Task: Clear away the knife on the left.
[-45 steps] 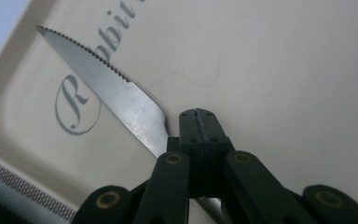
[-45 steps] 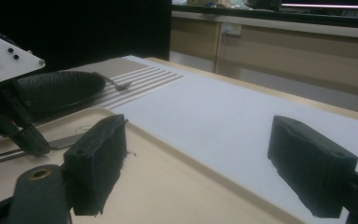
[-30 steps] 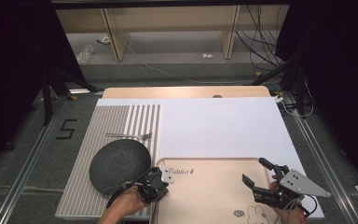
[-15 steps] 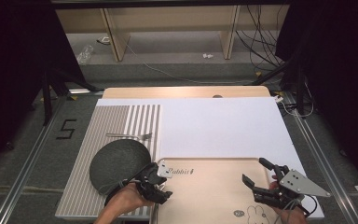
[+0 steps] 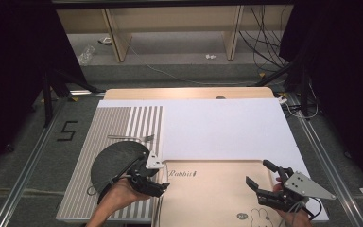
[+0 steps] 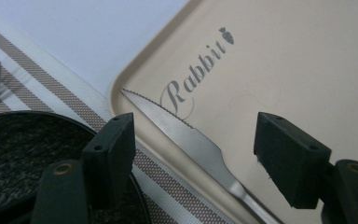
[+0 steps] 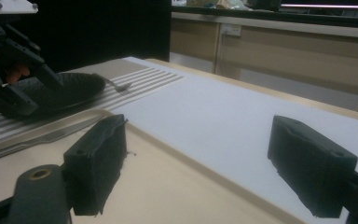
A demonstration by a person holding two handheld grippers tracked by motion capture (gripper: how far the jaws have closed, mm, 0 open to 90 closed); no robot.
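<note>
A serrated table knife lies along the left rim of a beige tray printed "Rabbit". My left gripper hovers open just above it, one jaw on each side of the blade, neither touching. In the high view the left gripper sits at the tray's left edge beside a dark round plate. A fork lies beyond the plate. At the tray's right side my right gripper is open and holds nothing; its own view looks across the tray toward the knife and plate.
A striped grey placemat carries the plate and fork. A white sheet covers the table behind the tray. Wooden shelving legs and cables stand on the floor beyond the table's far edge.
My left gripper has shifted slightly back and left and turned, so its grey top plate now shows. The right gripper has hardly moved.
</note>
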